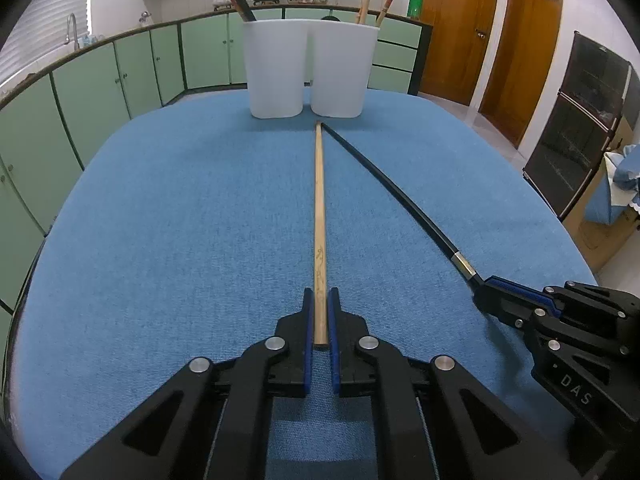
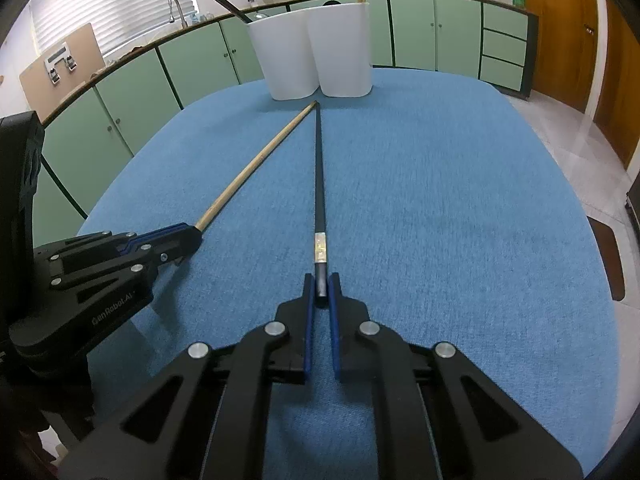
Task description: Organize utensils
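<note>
I'm clenching the left gripper (image 1: 320, 300) on the wooden chopstick (image 1: 319, 208) and the right gripper (image 2: 320, 286) on the black chopstick (image 2: 319, 168); gripped at their very ends, either risks pivoting or slipping during lifting.

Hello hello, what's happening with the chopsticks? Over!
Left tool shut on wooden chopstick. Right tool shut on black chopstick. Tips meet before white holder. Path clear.
</note>
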